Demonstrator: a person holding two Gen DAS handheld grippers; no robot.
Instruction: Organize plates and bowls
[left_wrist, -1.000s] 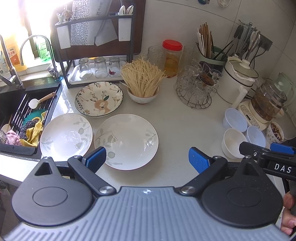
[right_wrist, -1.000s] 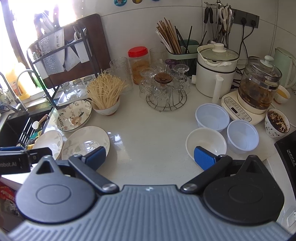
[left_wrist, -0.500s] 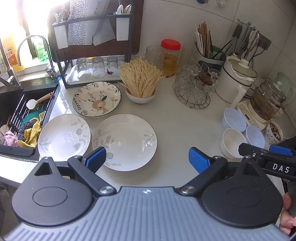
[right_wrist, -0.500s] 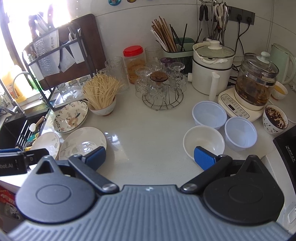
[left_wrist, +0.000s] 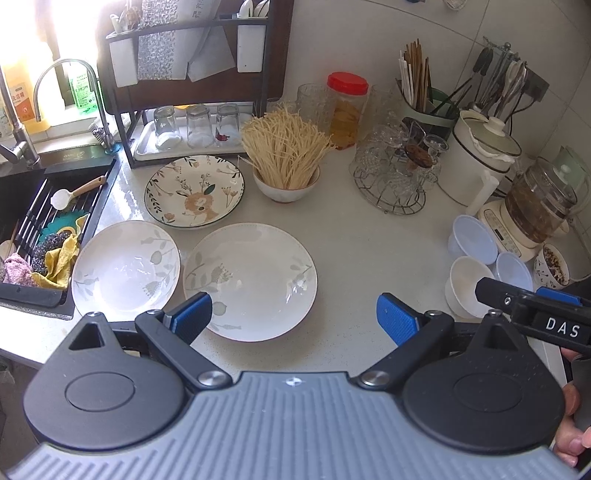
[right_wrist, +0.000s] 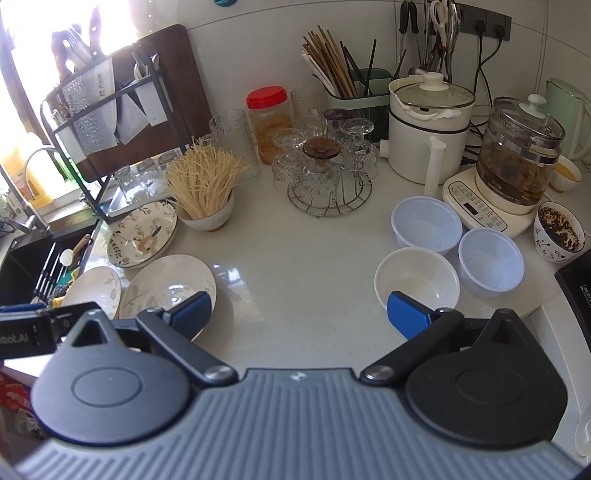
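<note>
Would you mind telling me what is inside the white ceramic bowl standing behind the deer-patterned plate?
The white bowl holds a thick bundle of pale dry noodles standing upright and fanning out above its rim. The noodles cover the bowl's bottom, so anything beneath them cannot be seen.

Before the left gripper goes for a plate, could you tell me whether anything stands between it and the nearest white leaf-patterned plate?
Nothing visible does. The open left gripper hangs right over the near rim of the white leaf-patterned plate, with only bare white countertop around; the second leaf-patterned plate lies beside it, apart.
</note>
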